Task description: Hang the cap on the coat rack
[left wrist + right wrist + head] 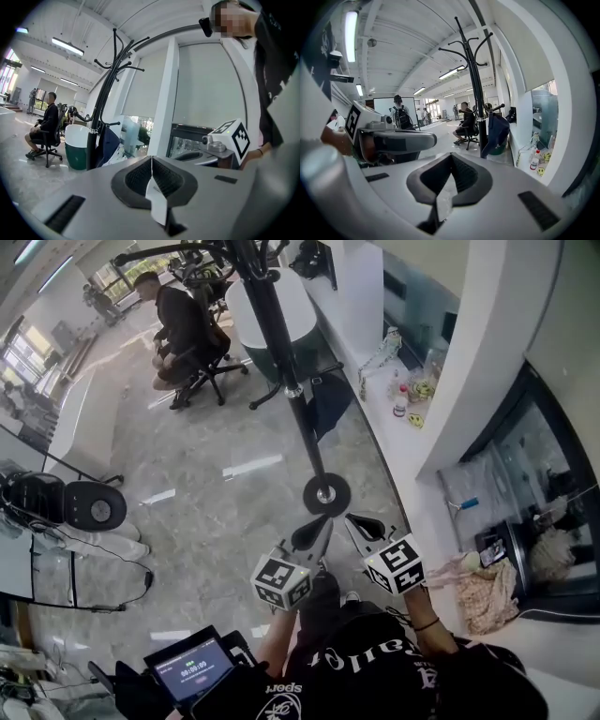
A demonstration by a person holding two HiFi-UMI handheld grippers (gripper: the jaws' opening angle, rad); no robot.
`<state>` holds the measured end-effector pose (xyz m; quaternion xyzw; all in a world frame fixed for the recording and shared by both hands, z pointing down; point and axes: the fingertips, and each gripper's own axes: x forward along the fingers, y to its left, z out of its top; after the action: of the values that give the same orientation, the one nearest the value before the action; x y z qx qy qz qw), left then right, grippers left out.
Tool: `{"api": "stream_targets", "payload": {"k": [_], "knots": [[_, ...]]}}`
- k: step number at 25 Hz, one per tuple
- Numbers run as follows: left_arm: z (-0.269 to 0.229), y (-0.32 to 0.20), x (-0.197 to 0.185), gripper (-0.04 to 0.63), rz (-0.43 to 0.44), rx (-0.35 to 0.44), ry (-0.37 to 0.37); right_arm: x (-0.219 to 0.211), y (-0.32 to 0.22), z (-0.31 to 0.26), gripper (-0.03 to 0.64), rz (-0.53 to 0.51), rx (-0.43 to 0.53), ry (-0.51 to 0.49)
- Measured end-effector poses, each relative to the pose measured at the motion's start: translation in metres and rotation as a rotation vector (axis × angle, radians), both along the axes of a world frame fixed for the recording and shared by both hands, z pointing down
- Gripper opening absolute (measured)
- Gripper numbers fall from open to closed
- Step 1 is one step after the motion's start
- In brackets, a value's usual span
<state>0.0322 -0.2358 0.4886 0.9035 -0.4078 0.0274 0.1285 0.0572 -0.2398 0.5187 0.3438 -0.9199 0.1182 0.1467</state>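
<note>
Left tongs (151, 174) and right tongs (451, 174), both clenched empty, face the coat rack (476, 93), where the navy cap (497, 133) hangs, seemingly light and soft; its brim likely gives the firmest hold.

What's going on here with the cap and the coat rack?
A person faces the coat rack with the left gripper and the right gripper held side by side. Both have their jaws shut and hold nothing. The dark blue cap hangs on one of the rack's lower hooks, apart from both grippers.
</note>
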Motion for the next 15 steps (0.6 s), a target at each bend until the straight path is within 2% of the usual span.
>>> {"api": "stream_targets", "payload": {"k": [5, 9, 15], "knots": [[0.002, 0.023, 0.009, 0.005, 0.005, -0.001, -0.075, 0.003, 0.012, 0.003, 0.015, -0.005, -0.001, -0.018], [0.012, 0.034, 0.009, 0.005, 0.001, 0.006, -0.06, -0.004, 0.022, 0.006, 0.015, -0.02, 0.009, -0.018], [0.004, 0.049, 0.007, 0.005, 0.019, 0.022, -0.058, -0.007, 0.033, -0.001, 0.015, 0.01, 0.019, -0.024]]}}
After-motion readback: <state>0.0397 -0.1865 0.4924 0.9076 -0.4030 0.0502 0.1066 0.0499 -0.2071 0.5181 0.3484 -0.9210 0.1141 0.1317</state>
